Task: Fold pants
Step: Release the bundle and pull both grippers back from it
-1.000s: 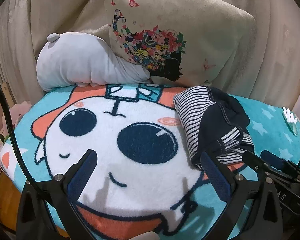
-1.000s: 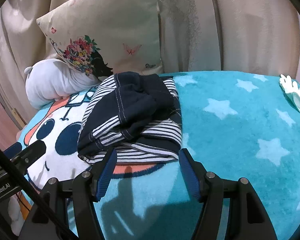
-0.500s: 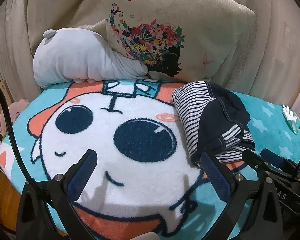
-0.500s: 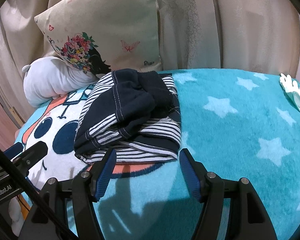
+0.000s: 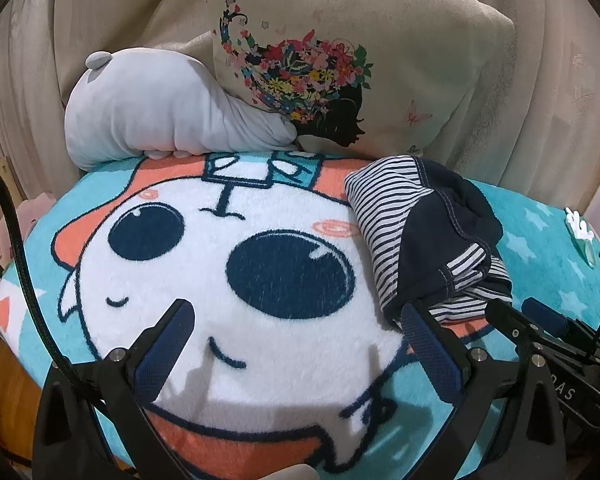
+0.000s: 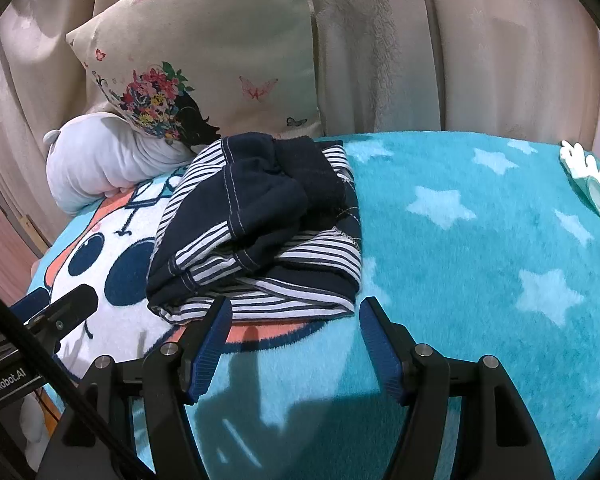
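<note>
The pants [image 6: 260, 224] are navy with navy-and-white striped parts, lying as a folded bundle on a teal cartoon blanket [image 6: 480, 240]. In the left wrist view the pants [image 5: 428, 240] sit at the right, beyond my right finger. My left gripper [image 5: 296, 332] is open and empty over the white cartoon face, left of the pants. My right gripper [image 6: 294, 328] is open and empty, just in front of the bundle's near edge. The left gripper's tip [image 6: 68, 304] shows at the left of the right wrist view.
A floral cushion [image 5: 340, 64] and a grey plush pillow [image 5: 160, 116] lean against beige curtains [image 6: 480, 40] at the back. A small white-and-teal item [image 6: 588, 184] lies on the blanket at the far right. The blanket's edge drops off at the left.
Both grippers have risen and drawn back slightly, so the pants and cushions sit lower in view. The pants have not moved. Both grippers stay open.
</note>
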`<state>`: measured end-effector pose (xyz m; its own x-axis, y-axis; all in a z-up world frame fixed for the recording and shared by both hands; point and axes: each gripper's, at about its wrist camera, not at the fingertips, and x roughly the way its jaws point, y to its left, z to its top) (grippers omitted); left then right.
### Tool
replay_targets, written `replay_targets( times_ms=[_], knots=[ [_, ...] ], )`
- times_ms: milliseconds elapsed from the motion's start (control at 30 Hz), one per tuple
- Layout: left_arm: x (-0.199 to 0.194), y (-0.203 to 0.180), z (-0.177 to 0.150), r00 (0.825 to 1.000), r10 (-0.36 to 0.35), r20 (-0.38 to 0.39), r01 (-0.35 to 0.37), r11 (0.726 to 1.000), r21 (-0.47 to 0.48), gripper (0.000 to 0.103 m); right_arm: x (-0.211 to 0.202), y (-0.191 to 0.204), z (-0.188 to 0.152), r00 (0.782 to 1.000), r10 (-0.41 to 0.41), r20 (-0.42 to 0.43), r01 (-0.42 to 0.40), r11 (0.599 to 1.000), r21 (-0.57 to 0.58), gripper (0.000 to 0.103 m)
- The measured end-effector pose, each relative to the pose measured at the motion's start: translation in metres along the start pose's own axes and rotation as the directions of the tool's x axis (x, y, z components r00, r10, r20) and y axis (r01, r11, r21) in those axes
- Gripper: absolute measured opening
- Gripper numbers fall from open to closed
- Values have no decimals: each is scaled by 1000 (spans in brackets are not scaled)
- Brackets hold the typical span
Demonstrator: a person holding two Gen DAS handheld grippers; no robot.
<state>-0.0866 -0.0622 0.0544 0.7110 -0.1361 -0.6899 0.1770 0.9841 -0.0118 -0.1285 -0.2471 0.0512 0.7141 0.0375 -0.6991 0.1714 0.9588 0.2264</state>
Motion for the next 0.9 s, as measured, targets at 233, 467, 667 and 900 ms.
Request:
replay_targets(
  times_ms=[233, 467, 667, 900],
  knots=[
    [0, -1, 0, 1000, -4, -1, 4, 1000, 3, 103, 1, 0, -1, 1000, -1, 0, 1, 1000, -2, 70],
    [3, 0, 0, 1000, -10, -14, 10, 1000, -2, 103, 1, 1, -2, 1000, -4, -4, 4, 1000, -14, 70],
    [14, 5, -2, 999, -8, -51, 7, 1000, -22, 103, 3, 0, -2, 1000, -8, -12, 8, 1000, -17, 70],
    [38, 16, -13, 992, 19, -121, -24, 999, -40, 103, 6, -3, -3, 999, -27, -26, 27, 1000, -4, 71]
  ],
)
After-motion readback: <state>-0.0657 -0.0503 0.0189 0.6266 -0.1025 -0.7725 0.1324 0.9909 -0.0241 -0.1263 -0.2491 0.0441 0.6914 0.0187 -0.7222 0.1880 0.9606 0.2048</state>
